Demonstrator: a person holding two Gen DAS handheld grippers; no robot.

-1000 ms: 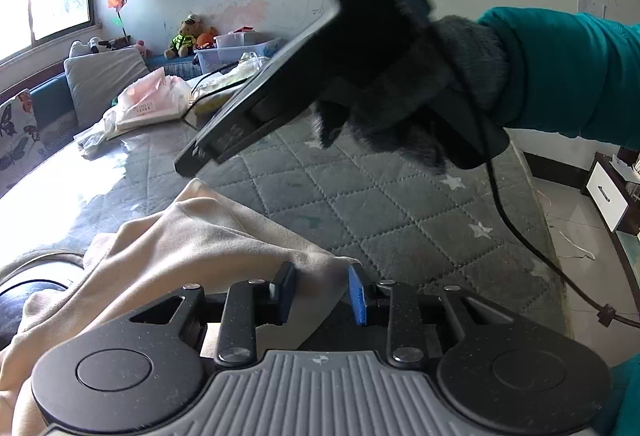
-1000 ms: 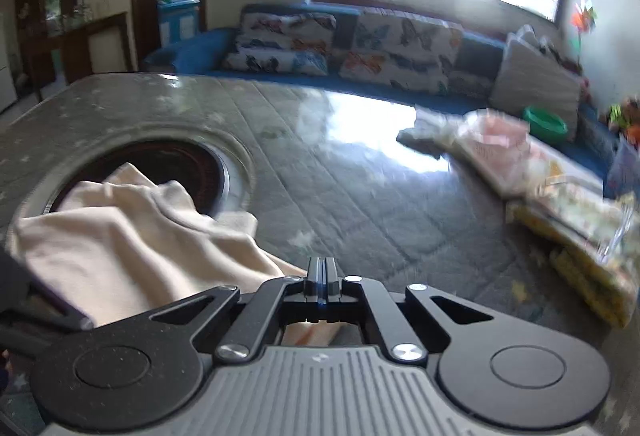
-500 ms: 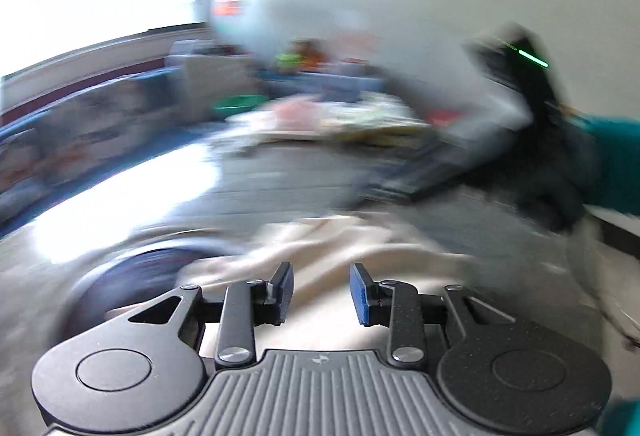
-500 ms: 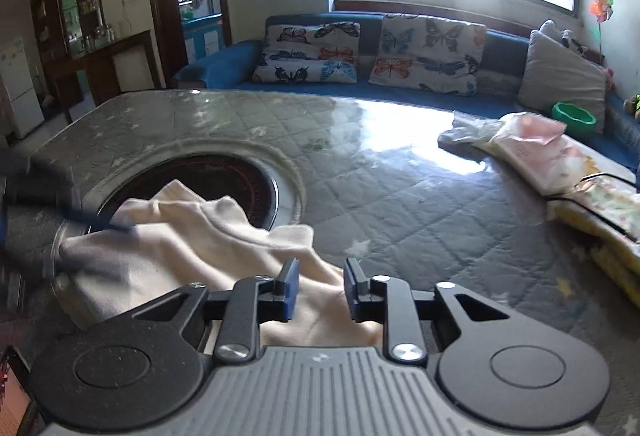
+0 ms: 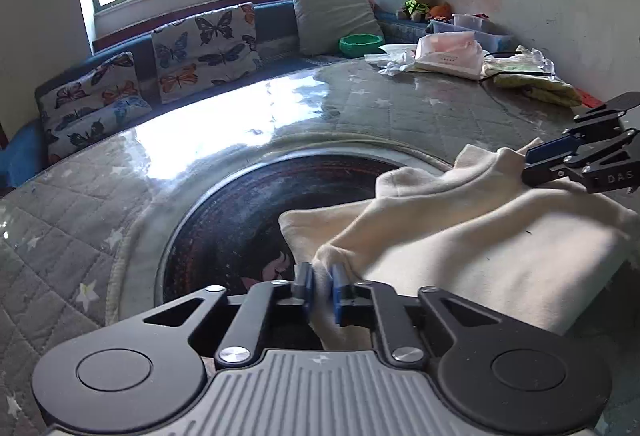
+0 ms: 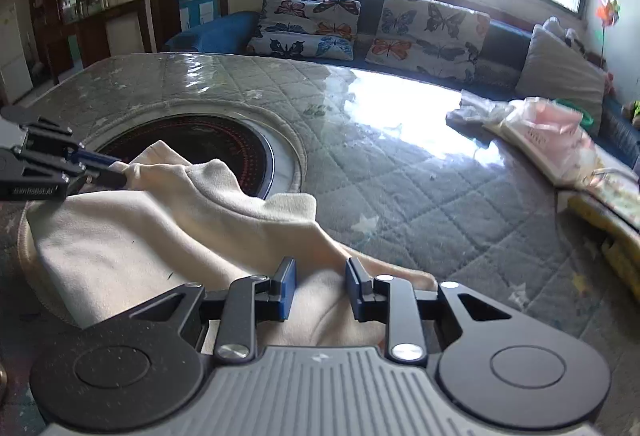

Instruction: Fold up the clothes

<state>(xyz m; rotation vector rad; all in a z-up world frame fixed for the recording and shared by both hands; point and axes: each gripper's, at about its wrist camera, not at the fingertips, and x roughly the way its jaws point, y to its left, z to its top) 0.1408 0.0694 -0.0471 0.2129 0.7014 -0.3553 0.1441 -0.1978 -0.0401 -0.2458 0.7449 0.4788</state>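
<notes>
A cream garment [image 5: 472, 236] lies crumpled on the quilted table, partly over a round dark inset. In the left wrist view my left gripper [image 5: 320, 286] is shut on a bunched corner of the cloth, the blue pads squeezing it. From the right wrist view that same left gripper [image 6: 120, 172] shows at the far left, pinching the garment [image 6: 168, 236]. My right gripper [image 6: 321, 288] stands open over the garment's near edge, fabric lying under and between the pads without being pressed. It also appears as the right gripper [image 5: 534, 162] at the cloth's right end.
The round dark inset [image 5: 248, 220] sits in the grey quilted table top [image 6: 400, 164]. Plastic-wrapped packets [image 5: 448, 52] and a yellow bundle [image 5: 532, 76] lie at the table's far right. A sofa with butterfly cushions [image 6: 424, 32] runs behind, under the window.
My left gripper swung across from the right-hand side to the garment's left corner and shut on it. My right gripper went from shut to open, staying over the cloth.
</notes>
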